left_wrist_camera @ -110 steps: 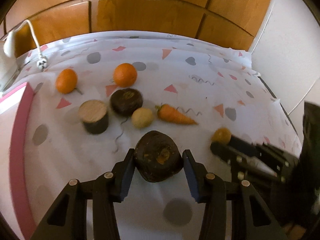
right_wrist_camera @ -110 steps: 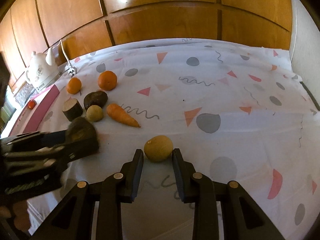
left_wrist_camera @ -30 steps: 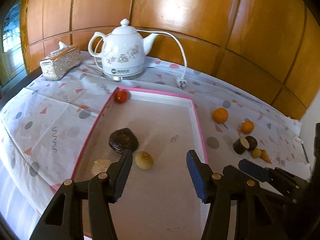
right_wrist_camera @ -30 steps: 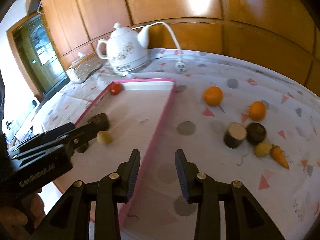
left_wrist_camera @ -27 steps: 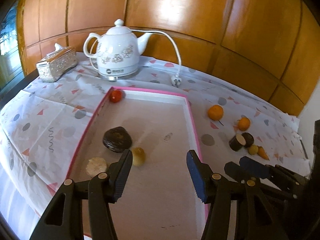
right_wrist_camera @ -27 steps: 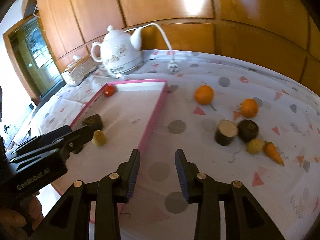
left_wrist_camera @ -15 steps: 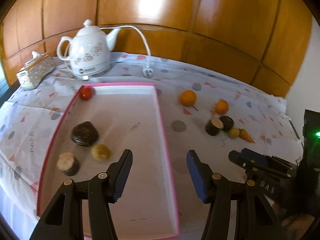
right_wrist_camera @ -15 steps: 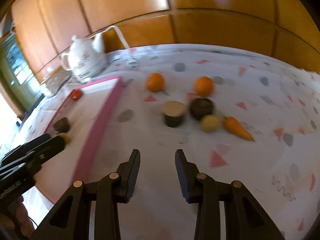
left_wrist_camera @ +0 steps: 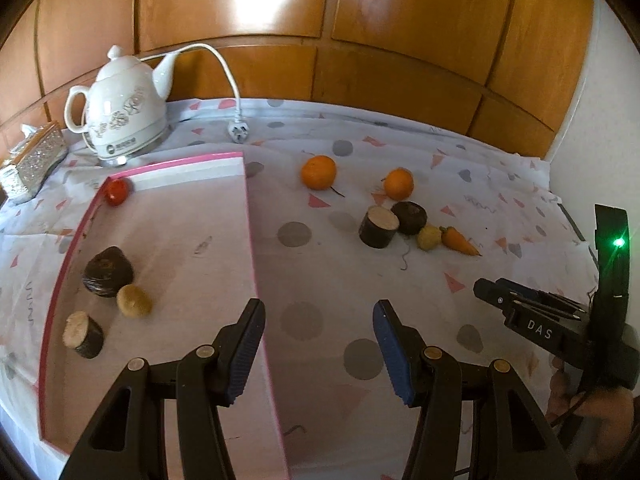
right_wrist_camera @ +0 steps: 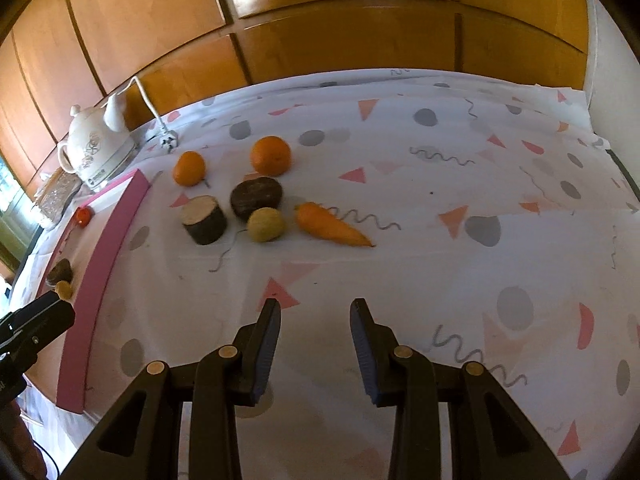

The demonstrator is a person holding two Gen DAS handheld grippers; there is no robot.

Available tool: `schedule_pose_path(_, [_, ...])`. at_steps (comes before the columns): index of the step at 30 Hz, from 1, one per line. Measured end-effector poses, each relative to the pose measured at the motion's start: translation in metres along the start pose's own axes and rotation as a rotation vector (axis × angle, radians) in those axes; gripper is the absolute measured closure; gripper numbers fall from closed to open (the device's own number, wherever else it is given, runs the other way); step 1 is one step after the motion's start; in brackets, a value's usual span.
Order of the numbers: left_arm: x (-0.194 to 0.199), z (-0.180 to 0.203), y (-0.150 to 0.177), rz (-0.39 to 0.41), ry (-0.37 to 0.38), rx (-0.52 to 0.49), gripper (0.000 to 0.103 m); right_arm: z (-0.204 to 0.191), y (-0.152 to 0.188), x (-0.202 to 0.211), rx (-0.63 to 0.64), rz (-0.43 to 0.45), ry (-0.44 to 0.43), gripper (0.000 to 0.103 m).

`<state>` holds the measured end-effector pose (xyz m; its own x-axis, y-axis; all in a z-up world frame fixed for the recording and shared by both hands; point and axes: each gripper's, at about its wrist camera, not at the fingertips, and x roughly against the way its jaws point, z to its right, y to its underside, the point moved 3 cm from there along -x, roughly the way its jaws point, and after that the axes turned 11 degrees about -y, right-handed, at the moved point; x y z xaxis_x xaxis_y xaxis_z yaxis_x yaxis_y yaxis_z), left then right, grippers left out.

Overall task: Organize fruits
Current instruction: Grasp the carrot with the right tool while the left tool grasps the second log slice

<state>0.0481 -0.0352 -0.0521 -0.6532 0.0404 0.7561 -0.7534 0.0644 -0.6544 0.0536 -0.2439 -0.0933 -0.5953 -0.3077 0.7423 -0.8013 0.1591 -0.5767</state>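
A pink-rimmed tray (left_wrist_camera: 250,216) lies on the left and holds a small tomato (left_wrist_camera: 117,192), a dark round fruit (left_wrist_camera: 107,271), a yellowish fruit (left_wrist_camera: 134,300) and a cut brown piece (left_wrist_camera: 83,334). On the cloth to its right lie two oranges (right_wrist_camera: 270,155) (right_wrist_camera: 189,168), a cut brown piece (right_wrist_camera: 204,214), a dark round fruit (right_wrist_camera: 257,196), a yellowish fruit (right_wrist_camera: 266,224) and a carrot (right_wrist_camera: 330,226). My left gripper (left_wrist_camera: 320,336) is open and empty above the tray's right rim. My right gripper (right_wrist_camera: 314,338) is open and empty, short of the fruit group.
A white electric kettle (left_wrist_camera: 120,120) with a loose plug (left_wrist_camera: 237,133) stands behind the tray, and a silver tissue box (left_wrist_camera: 30,160) is at far left. Wooden panels close the back, a white wall the right. The patterned cloth (right_wrist_camera: 480,200) covers the table.
Both grippers swung right, away from the tray toward the loose fruit group, which now looks nearer. Earlier the left put the dark fruit and the right the yellowish fruit into the tray.
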Motion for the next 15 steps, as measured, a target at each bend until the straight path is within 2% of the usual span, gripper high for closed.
schedule_pose_path(10, [-0.016,0.022,-0.001,-0.033,0.027,-0.041,0.046,0.009,-0.009,-0.007,0.023,0.002,0.021,0.067])
schedule_pose_path(15, [-0.022,0.028,-0.002,-0.043,0.048,-0.049,0.046,0.011,-0.025,-0.013,0.099,0.007,0.032,0.067])
